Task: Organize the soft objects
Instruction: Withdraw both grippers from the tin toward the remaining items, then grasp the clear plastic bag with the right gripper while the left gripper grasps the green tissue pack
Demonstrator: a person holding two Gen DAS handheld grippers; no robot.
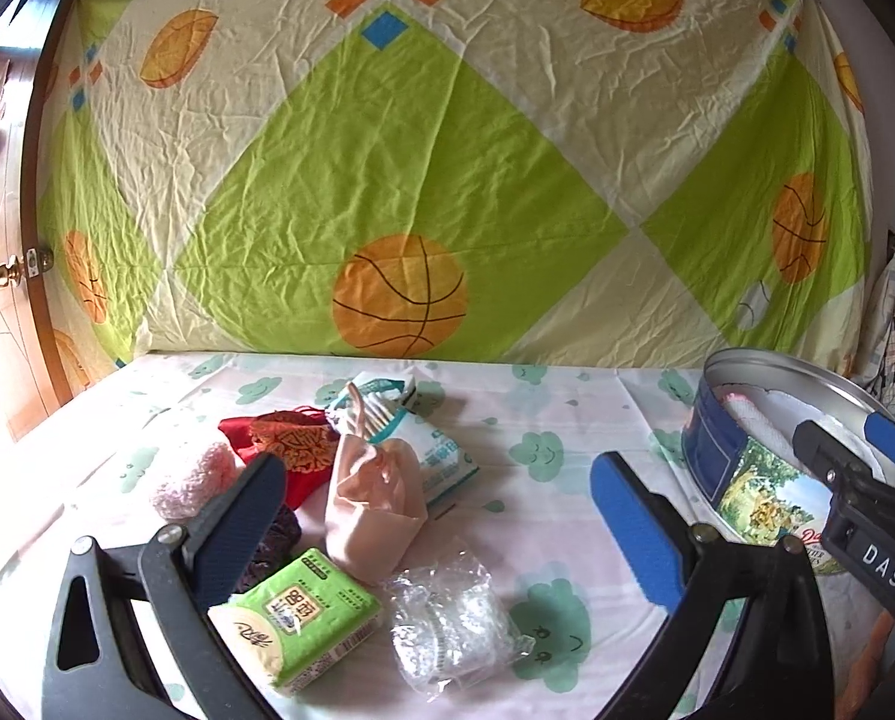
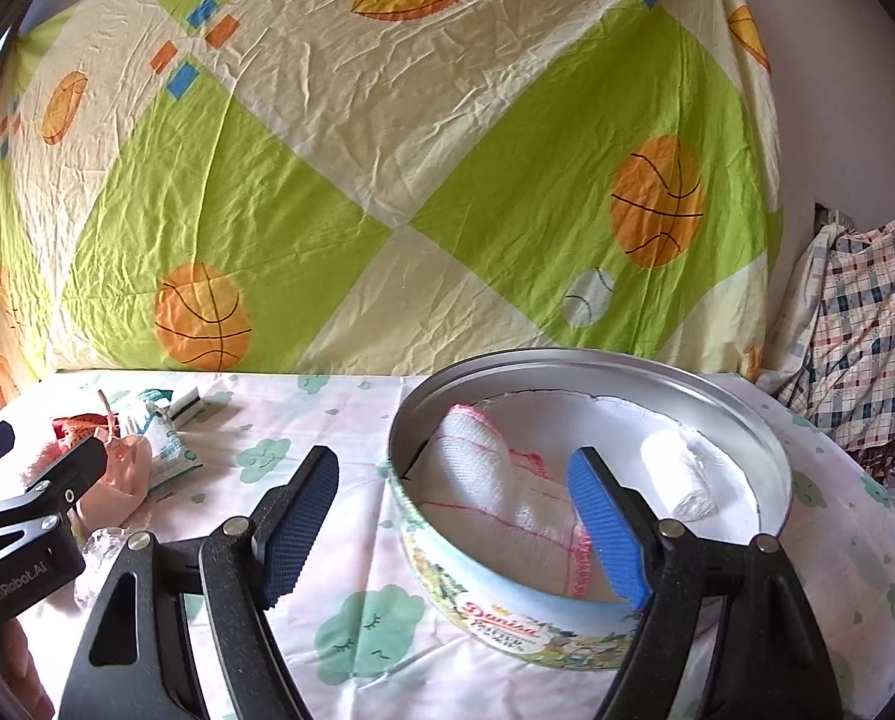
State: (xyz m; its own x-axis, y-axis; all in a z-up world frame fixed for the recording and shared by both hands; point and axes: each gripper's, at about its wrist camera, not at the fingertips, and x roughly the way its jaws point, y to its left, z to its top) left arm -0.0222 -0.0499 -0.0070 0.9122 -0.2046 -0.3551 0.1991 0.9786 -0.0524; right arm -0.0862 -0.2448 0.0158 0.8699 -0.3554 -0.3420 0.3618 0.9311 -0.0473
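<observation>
Sorting soft things into the round tin (image 2: 591, 546), judging by the white cloth (image 2: 495, 480) and small white roll (image 2: 681, 480) already lying inside it. Still loose on the counter (image 1: 543, 516), well left of the tin: green tissue pack (image 1: 297, 618), clear plastic bag (image 1: 447, 618), pink pouch (image 1: 375, 498), red pouch (image 1: 279, 438) (probably next in line). Left gripper (image 1: 441, 516) spread wide above that pile, holding nothing. Right gripper (image 2: 453, 522) likewise apart, straddling the tin's near rim, empty.

Basketball-print sheet (image 1: 423, 180) hangs behind cloud-print tablecloth (image 1: 543, 516).
</observation>
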